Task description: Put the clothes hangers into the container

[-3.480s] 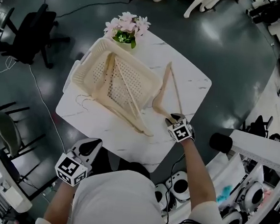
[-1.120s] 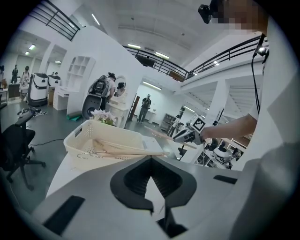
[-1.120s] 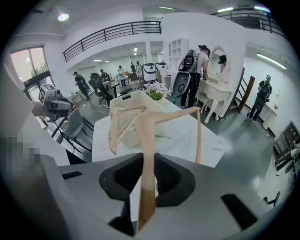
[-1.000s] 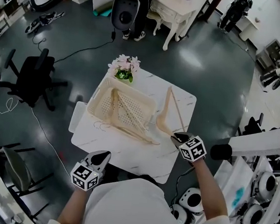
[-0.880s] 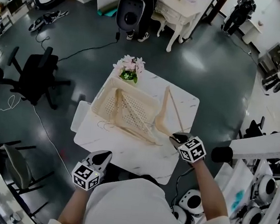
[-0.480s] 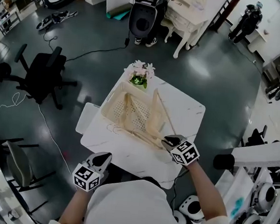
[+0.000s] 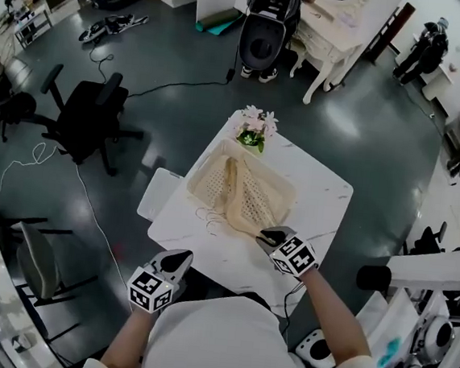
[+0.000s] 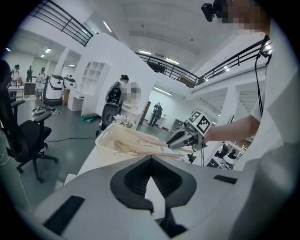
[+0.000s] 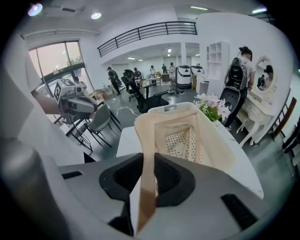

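Note:
A cream perforated basket (image 7: 282, 194) stands on the white marble table (image 7: 325, 204). My right gripper (image 7: 267, 237) is at the basket's near right corner, shut on one end of a beige wooden hanger (image 7: 237, 198) that leans over the basket's inside. The right gripper view shows the hanger (image 9: 148, 140) running up from between the jaws (image 9: 149, 158) to span the basket (image 9: 165, 108). Other hangers (image 8: 140, 149) lie in the basket (image 8: 108, 137), their wire hooks (image 7: 207, 216) poking over its near rim. My left gripper (image 7: 177, 256) hovers at the table's near edge, shut (image 8: 150, 161) and holding nothing.
A pot of pink flowers (image 7: 256, 130) stands at the table's far corner behind the basket. A flat white panel (image 7: 158, 203) sticks out at the table's left side. A black office chair (image 7: 90, 122) stands on the floor to the left.
My right gripper has moved left with the hanger, bringing it from beside the basket's right side to over the basket. The left gripper has shifted a little.

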A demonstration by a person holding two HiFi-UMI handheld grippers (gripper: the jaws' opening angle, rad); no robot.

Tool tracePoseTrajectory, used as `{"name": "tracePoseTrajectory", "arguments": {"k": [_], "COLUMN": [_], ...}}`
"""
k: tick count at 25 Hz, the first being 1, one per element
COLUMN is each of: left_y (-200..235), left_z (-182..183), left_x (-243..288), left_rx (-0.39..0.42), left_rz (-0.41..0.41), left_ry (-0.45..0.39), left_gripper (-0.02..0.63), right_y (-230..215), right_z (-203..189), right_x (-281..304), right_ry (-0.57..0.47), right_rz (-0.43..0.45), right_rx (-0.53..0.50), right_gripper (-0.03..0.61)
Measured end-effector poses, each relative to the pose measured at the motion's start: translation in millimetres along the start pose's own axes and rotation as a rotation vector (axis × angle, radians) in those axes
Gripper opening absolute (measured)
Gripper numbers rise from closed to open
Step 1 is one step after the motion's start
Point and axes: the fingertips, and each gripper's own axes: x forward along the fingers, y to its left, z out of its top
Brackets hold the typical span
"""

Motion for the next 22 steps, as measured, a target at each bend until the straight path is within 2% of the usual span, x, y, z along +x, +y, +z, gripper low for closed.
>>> {"name": "tracePoseTrajectory", "arguments": {"k": [5, 11, 16, 22], "left_y": [13, 25, 34, 37], "left_z": [-2, -2, -4, -9], "left_x": [-8, -15, -19, -24], "left_rx": [-0.014, -0.027, -0.036, -0.043], "left_rz": [0.014, 0.027, 0.027, 0.011], "left_ry": [-0.002, 0.0, 0.003, 0.008], "left_gripper": [0.008, 0.008, 0.008, 0.008], "right_y": [4, -7, -14, -16], "right_z": [4, -1, -4, 1], "right_x": [22, 40, 49, 46], "right_ry": [0.025, 0.056, 0.067, 0.061], "right_rz": [0.024, 0.056, 0.05, 0.015], "right_rx": [-0.005, 0.041, 0.078, 0.062], "right_gripper": [0.084, 0.084, 0.086, 0.104]}}
